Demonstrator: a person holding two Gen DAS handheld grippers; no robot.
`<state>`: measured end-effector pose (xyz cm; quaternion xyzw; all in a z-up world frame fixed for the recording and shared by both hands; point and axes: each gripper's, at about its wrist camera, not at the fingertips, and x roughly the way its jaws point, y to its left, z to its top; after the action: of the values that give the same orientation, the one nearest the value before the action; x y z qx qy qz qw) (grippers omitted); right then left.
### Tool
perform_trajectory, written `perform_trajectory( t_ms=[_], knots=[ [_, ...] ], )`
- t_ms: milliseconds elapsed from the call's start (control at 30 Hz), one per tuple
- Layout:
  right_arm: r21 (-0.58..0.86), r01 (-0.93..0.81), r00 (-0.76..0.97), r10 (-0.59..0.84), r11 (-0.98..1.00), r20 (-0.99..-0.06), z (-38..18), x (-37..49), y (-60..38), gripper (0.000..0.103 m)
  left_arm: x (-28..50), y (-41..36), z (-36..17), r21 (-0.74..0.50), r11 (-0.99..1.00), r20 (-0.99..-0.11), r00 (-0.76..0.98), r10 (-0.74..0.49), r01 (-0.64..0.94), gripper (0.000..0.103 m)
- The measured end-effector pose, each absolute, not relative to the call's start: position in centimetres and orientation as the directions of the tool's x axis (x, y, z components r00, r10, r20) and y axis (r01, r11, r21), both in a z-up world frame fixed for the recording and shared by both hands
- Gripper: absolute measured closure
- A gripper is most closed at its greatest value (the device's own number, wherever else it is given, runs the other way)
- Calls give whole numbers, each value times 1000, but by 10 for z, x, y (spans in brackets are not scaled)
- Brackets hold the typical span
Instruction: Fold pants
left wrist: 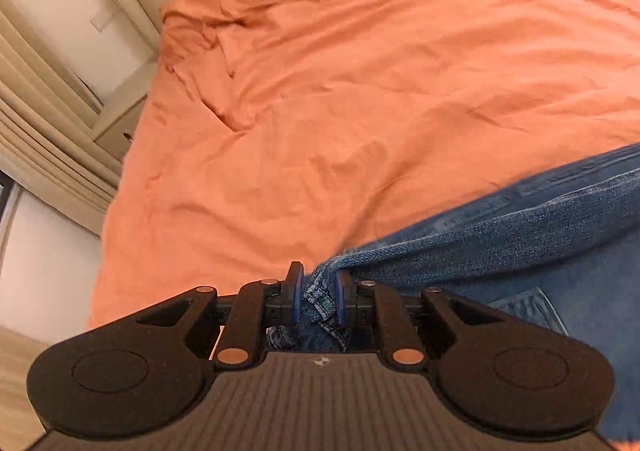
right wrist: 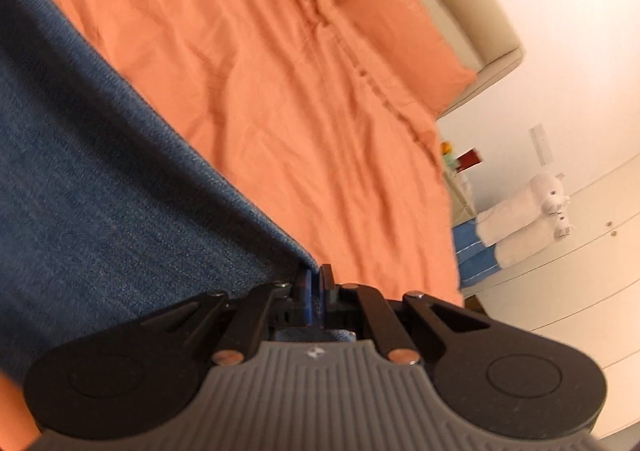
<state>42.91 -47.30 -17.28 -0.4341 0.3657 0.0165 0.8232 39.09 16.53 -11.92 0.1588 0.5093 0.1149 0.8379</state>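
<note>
Two grippers are in play, one per wrist view, each black with ribbed grey housing, round side discs and copper-coloured rivets. One pair of blue denim pants (left wrist: 500,235) is the only garment being handled, held up over the bed between the two grippers. The left gripper (left wrist: 318,291) has its blue-edged pads set a narrow way apart, pinched on a bunched, stitched wad of denim; from there the cloth runs out to the right, showing coarse twill weave, a faded seam and one patch pocket at the lower right. The right gripper (right wrist: 315,289) is clamped fully together on a thin edge of the same pants (right wrist: 100,179), which spread as a broad, flat, dark blue sheet to the left of its fingers, the weave blurred.

One orange bedsheet (left wrist: 360,71) covers the bed beneath, soft and matte, with many shallow creases and a deeper ruck toward the far left. One orange pillow (right wrist: 404,31), rectangular and slightly shiny, lies at the far right of the bed against one padded beige headboard (right wrist: 460,3). Beyond the bed's right edge, two rolled white towels (right wrist: 524,211) rest on one folded blue cloth (right wrist: 476,251). A few small items, one red and one yellow, stand near them, too blurred to identify. On the left side, pale beige slatted panels (left wrist: 44,131) and a cream cabinet (left wrist: 120,119) stand beside the bed.
</note>
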Motion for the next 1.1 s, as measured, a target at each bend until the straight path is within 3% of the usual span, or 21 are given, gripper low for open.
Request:
perform_trajectory(
  t_ms=[367, 500, 667, 900, 967, 1000, 1033, 1067, 1100],
  knots=[
    [-666, -426, 620, -338, 612, -708, -258, 483, -455, 103, 432, 168, -206, 421, 906, -848, 372, 377, 41, 85],
    [-677, -415, 635, -340, 607, -694, -257, 475, -454, 103, 424, 167, -195, 424, 906, -829, 408, 382, 14, 92],
    [-702, -387, 679, -331, 597, -656, -233, 445, -455, 103, 410, 165, -159, 412, 911, -808, 469, 356, 19, 92],
    [-697, -351, 653, -371, 625, -661, -237, 451, -447, 103, 429, 169, -191, 370, 929, -844, 417, 336, 1, 90],
    [-688, -326, 648, -376, 648, -662, -238, 450, -445, 103, 429, 172, -194, 375, 927, -837, 425, 346, -17, 75],
    [-675, -314, 638, -378, 668, -671, -238, 450, -446, 103, 427, 174, -191, 375, 927, -830, 435, 349, -27, 62],
    [-661, -301, 627, -379, 688, -680, -236, 449, -447, 94, 424, 176, -186, 377, 925, -822, 447, 353, -36, 44],
    [-654, -289, 627, -378, 699, -681, -233, 448, -448, 72, 420, 177, -179, 381, 924, -811, 464, 356, -44, 37],
    [-653, -276, 638, -374, 705, -673, -228, 444, -449, 65, 416, 178, -172, 378, 925, -803, 480, 352, -45, 33]
  ],
)
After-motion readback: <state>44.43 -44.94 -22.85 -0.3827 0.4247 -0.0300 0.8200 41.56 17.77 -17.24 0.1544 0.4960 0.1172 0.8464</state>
